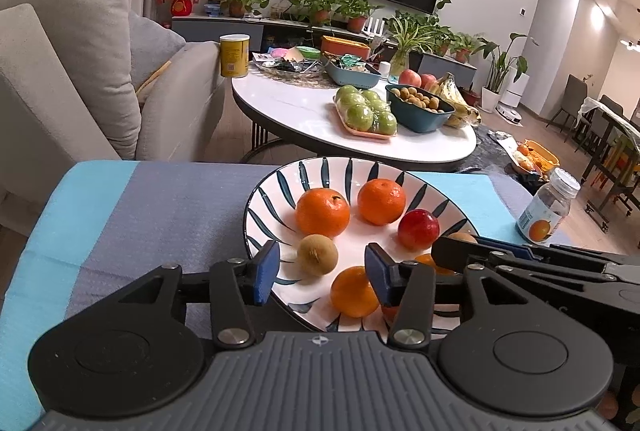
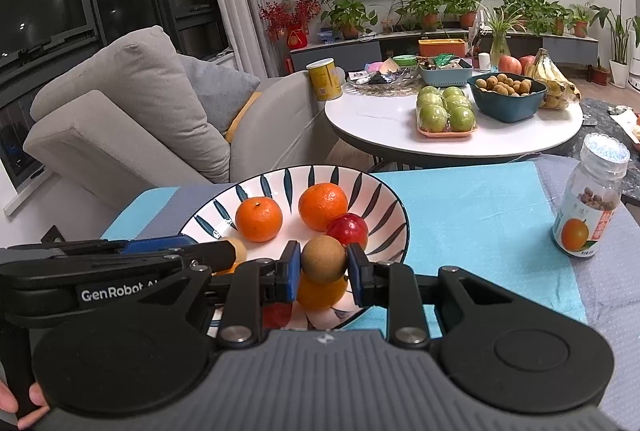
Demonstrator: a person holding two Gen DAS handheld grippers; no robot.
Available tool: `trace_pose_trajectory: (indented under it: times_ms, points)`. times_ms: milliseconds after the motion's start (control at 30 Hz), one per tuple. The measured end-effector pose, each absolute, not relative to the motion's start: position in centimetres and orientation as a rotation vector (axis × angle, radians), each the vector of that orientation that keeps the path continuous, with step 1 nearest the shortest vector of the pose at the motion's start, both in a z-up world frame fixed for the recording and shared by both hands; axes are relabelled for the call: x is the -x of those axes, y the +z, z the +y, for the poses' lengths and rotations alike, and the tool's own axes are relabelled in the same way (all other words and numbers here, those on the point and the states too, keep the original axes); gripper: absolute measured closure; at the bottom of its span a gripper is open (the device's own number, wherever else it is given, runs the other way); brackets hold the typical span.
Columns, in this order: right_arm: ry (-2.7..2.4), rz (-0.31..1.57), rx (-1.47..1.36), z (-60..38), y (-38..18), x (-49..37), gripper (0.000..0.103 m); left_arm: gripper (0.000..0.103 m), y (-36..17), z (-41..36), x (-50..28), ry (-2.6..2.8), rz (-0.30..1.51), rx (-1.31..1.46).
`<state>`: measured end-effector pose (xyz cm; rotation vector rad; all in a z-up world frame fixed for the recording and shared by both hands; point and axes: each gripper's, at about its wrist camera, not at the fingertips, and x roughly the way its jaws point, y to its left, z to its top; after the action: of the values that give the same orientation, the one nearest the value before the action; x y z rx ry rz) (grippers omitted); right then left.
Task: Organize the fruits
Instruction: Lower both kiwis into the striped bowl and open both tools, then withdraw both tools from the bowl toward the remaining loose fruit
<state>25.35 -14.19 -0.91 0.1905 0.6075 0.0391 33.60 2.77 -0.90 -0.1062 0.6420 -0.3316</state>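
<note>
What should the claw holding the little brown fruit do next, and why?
Probably lift it straight up a little. The right gripper is shut on the brown fruit, which sits just above an orange in the striped plate, with a red fruit close behind. Rising first should keep it from bumping them. The left gripper is open and holds nothing.

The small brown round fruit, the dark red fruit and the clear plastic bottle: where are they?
small brown round fruit (image 2: pixel 323 259), right wrist view, front skin.
dark red fruit (image 1: pixel 418 230), left wrist view, middle.
clear plastic bottle (image 2: pixel 588 217), right wrist view, label.
</note>
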Motion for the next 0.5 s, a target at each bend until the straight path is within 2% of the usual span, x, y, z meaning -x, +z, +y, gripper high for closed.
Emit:
trace_pose_trajectory:
  times_ms: [367,500]
  points:
    - [0.013,0.576,-0.191,-14.6,-0.1,-24.5,0.037,0.044,-0.2,3.2,-32.8,-0.327,0.639,0.132]
    - [0.006,0.577,-0.193,-14.8,0.0,-23.8,0.037,0.043,0.0,3.5,-32.3,-0.318,0.641,0.136]
